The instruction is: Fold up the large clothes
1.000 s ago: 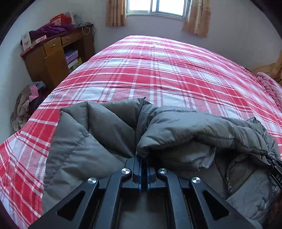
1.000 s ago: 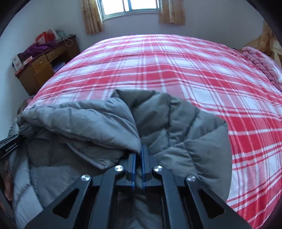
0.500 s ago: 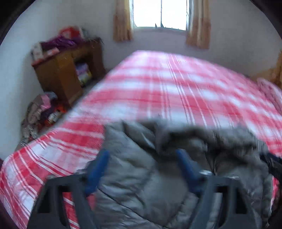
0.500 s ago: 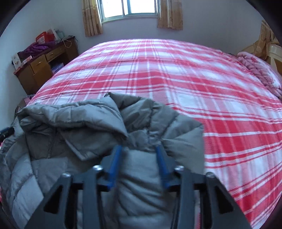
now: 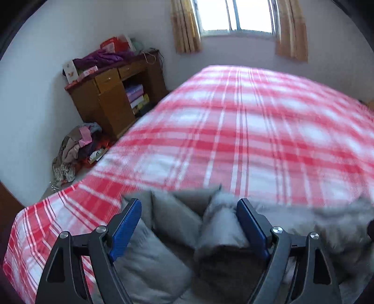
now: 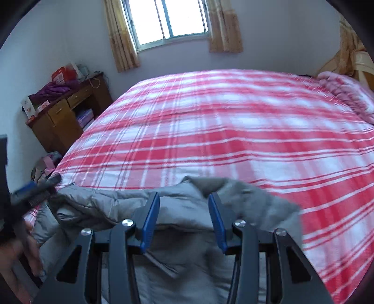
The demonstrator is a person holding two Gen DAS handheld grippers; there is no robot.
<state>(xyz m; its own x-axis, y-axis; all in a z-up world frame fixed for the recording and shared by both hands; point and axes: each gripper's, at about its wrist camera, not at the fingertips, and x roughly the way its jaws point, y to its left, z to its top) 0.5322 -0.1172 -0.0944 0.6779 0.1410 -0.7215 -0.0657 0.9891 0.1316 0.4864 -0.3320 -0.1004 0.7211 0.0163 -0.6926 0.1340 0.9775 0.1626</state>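
Both tongs released, left [image 5: 188,225] and right [image 6: 184,218], hovering just above the grey jacket [image 6: 187,210]; bunched on the bed's [image 6: 233,131] near edge, long axis left-right, both equally near.

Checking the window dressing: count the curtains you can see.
2. One curtain hangs left of the window, the other curtain right of it. Nothing suggests more.

the jacket [image 5: 163,255] is grey quilted cloth, puffy and matt; the bedspread [image 5: 245,140] is woven red and white plaid cloth, soft and matt; the desk [image 5: 109,93] is brown wood with a slight sheen; each gripper [image 6: 184,217] has matt black plastic arms, blue pads [image 6: 152,217] and shiny metal screws
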